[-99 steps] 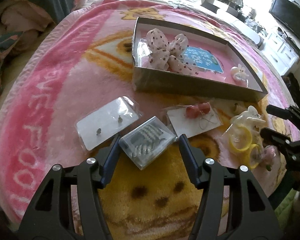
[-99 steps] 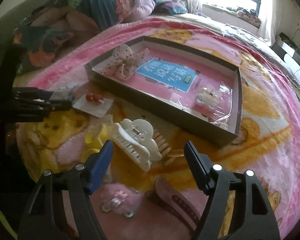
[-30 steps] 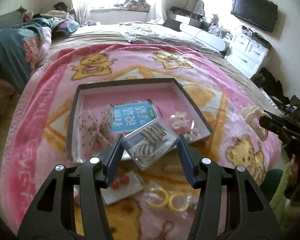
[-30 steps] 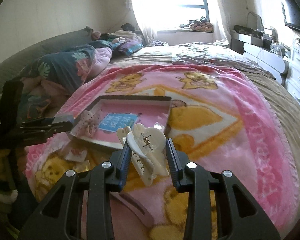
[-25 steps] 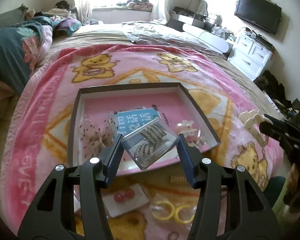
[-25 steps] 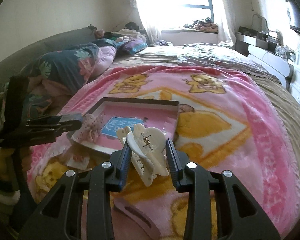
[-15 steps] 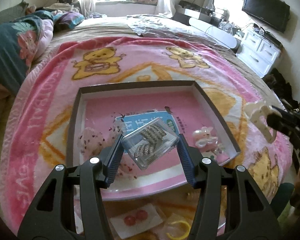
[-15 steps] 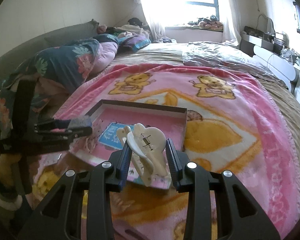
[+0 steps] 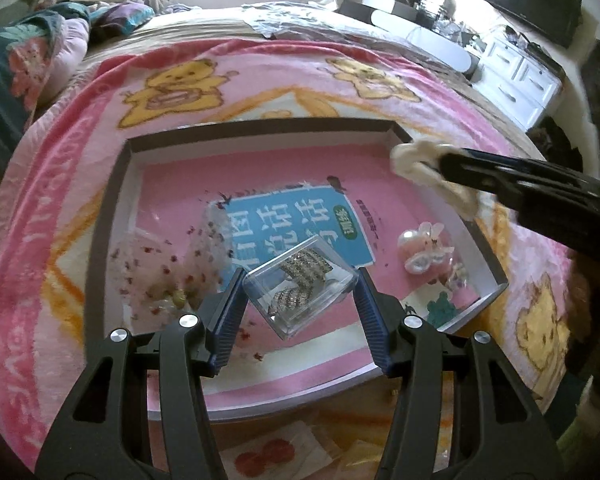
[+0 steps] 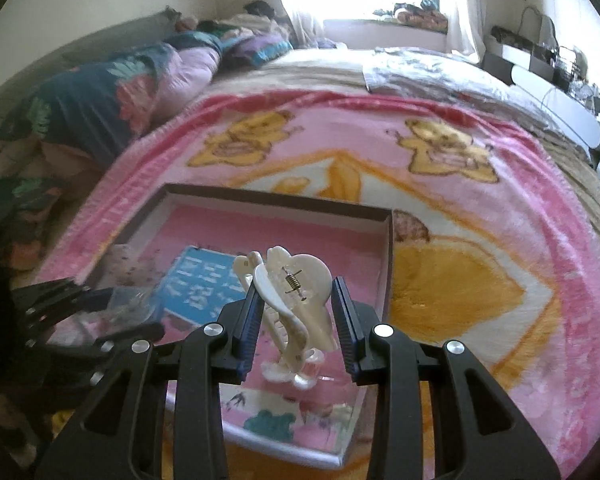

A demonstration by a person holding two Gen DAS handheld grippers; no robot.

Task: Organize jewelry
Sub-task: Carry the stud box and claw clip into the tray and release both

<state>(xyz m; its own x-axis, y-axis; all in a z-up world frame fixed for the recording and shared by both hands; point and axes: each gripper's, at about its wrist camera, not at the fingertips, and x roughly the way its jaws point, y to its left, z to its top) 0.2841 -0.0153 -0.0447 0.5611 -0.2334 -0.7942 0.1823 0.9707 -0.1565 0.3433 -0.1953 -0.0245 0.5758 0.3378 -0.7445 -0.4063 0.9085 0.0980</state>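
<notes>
Bear-print blanket [image 9: 80,168], pillows [image 10: 112,92], television [image 9: 532,0], dresser [image 9: 516,76].

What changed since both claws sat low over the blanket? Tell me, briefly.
Both claws lifted their picks off the blanket and carried them over the tray: the left claw has taken hold of the clear jewelry box, the right claw the white hair clip. The polka-dot bow and pearl clip stayed in the tray.

1. The case [image 9: 302,294] is clear glossy plastic, and sparkling metallic pieces show inside.
2. The claw clip [image 10: 296,300] is smooth, glossy cream plastic with a metal spring.
3. The blanket [image 9: 292,76] is fuzzy pink cloth.
4. The tray [image 9: 260,130] looks like matt cardboard.
</notes>
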